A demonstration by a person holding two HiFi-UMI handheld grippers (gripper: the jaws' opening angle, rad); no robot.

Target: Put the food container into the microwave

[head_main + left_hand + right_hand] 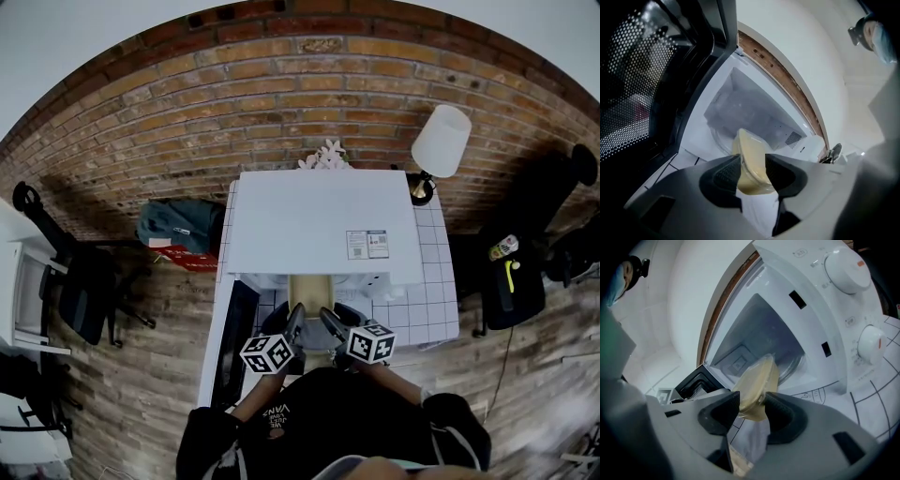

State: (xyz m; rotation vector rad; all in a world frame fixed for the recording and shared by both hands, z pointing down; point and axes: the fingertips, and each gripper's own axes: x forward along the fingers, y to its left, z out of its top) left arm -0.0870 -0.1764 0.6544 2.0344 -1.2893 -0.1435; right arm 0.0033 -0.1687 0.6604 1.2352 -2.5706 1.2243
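You've got the food container (749,145) pinched from both sides: the left claw (752,161) is clamped on one edge and the right claw (753,399) on the other. It hangs just ahead of both claws, right at the mouth of the microwave (787,333). The door (642,84) is swung open off the left claw's side. So I'd say pickup and door are done. What's left is sliding it in onto the glass plate (719,140) and letting go.

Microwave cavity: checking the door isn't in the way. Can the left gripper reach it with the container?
Probably yes: the door stands swung wide aside, and the cavity lies open straight ahead of the left gripper, which grips the food container.
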